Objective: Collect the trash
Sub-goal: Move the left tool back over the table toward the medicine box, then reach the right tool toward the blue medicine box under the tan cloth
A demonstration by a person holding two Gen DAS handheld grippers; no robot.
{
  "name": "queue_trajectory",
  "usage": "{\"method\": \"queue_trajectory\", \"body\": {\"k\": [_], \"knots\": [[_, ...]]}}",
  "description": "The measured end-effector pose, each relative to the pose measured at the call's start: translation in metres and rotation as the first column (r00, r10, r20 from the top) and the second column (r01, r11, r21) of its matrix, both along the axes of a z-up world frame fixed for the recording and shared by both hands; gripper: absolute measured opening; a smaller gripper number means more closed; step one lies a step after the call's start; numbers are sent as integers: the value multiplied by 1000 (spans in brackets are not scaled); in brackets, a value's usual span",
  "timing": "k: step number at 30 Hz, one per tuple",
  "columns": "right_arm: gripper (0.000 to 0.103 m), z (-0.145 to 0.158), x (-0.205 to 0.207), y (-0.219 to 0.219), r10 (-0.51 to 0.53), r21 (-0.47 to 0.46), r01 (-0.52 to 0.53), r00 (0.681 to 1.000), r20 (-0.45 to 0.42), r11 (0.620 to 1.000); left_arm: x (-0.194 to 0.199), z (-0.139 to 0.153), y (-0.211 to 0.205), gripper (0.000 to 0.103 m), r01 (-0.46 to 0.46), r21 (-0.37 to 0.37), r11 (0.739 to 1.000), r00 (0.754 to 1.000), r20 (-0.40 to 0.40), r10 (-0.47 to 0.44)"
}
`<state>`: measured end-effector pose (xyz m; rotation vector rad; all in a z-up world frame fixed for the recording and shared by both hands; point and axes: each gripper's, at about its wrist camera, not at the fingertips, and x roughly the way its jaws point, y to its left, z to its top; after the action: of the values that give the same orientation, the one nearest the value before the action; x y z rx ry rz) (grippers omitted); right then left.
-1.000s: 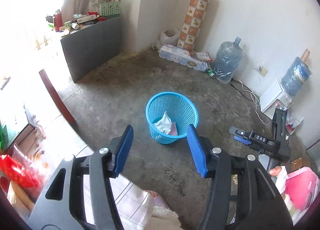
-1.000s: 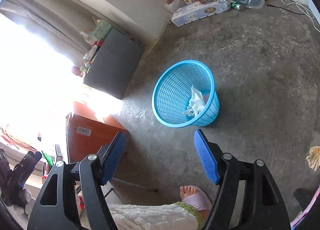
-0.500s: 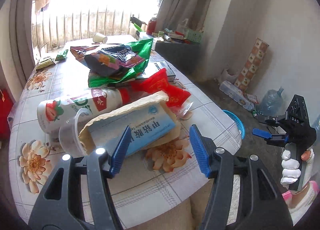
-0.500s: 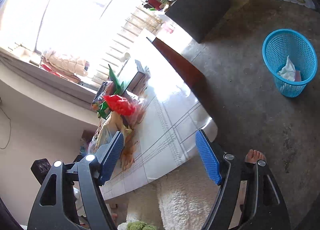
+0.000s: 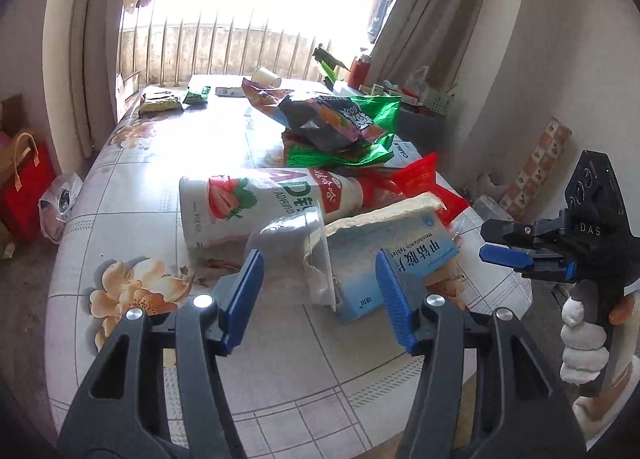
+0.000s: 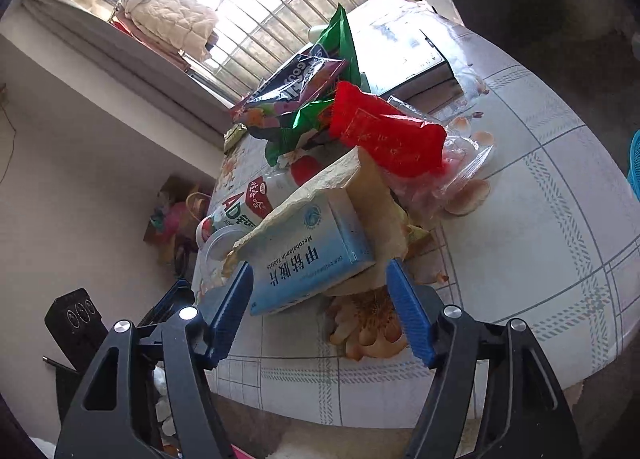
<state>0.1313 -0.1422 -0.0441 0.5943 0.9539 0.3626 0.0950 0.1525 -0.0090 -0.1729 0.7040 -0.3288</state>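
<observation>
Two grippers (image 5: 320, 295) (image 6: 320, 309) closing (nothing gripped), table (image 5: 280, 371) trash

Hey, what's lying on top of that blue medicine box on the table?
A torn brown paper bag drapes over the blue box, and a red wrapper lies higher on the pile. The box's far end is hidden beneath the paper.

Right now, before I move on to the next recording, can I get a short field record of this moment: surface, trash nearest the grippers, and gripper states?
surface: floral tiled tablecloth on a table
nearest left gripper: clear plastic cup lying on its side
nearest right gripper: light blue tablet box under torn brown paper
behind: white strawberry drink bottle lying flat, red wrapper, green snack bag
left jaws: closing, gripping nothing
right jaws: closing, gripping nothing
bin: blue basket edge, beyond the table
</observation>
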Motion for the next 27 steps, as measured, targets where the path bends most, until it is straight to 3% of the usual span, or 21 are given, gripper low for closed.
{"method": "queue_trajectory", "body": {"k": [4, 6, 14, 19, 24, 27], "knots": [[68, -7, 18, 2, -9, -59, 7, 1000, -18, 998, 9, -7, -1, 45, 4, -23, 1000, 1000, -18, -5], [68, -13, 28, 4, 3, -64, -5, 999, -36, 998, 14, -12, -3, 31, -4, -17, 1000, 999, -45, 4], [63, -28, 40, 12, 57, -38, -60, 994, -89, 997, 24, -30, 2, 8, -36, -52, 998, 992, -120, 30], [63, -29, 40, 10, 68, -21, -71, 993, -98, 997, 25, -36, 3, 6, -42, -70, 997, 989, -145, 31], [48, -26, 37, 9, 103, 44, -99, 990, -94, 994, 24, -35, 2, 6, -39, -75, 996, 989, -145, 28], [47, -26, 33, 4, 117, 109, -108, 989, -86, 988, 24, -34, 2, 3, -46, -73, 996, 990, -138, 36]]}}
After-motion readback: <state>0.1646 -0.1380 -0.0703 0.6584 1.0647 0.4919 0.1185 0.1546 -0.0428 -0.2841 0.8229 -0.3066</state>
